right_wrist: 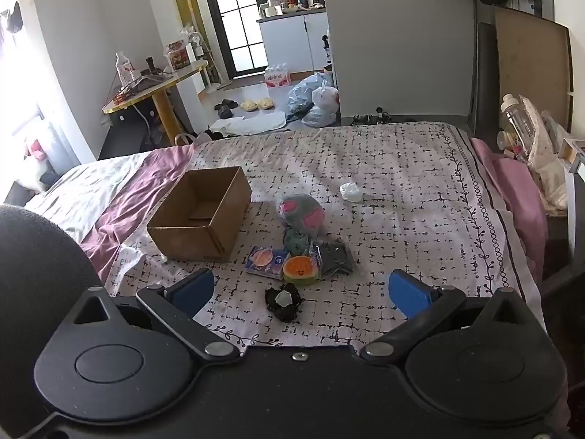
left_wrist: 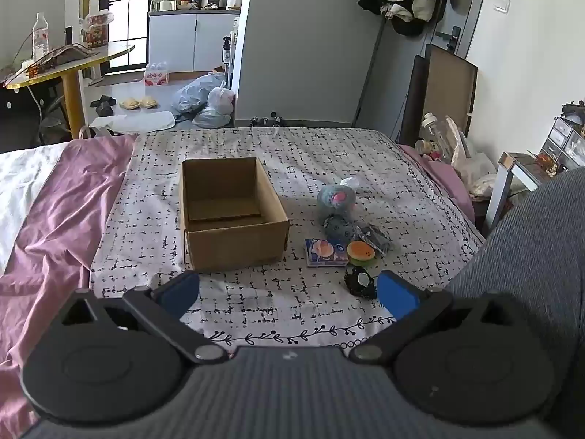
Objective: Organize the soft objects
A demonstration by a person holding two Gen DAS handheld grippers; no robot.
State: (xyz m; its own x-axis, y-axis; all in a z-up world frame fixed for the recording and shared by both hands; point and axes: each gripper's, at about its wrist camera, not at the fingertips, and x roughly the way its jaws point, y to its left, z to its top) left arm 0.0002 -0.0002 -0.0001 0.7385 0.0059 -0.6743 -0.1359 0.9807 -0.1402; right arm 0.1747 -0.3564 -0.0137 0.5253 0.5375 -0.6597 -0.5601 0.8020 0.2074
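Your left gripper [left_wrist: 289, 292] and right gripper [right_wrist: 301, 289], jaws spread wide and empty, tilted down over the bedspread [right_wrist: 402, 168], soft toys [right_wrist: 301, 216] clustered right of the open cardboard box [left_wrist: 226, 212].

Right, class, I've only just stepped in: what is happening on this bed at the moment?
A person holds a pair of tongs in each hand over a bed, set to tidy soft things. Both the left tongs and the right tongs are open and hold nothing. An open cardboard box stands empty on the bedspread. Beside it lie a grey and pink plush toy, a tissue packet, an orange squishy toy and a small dark item. Nothing is packed yet.
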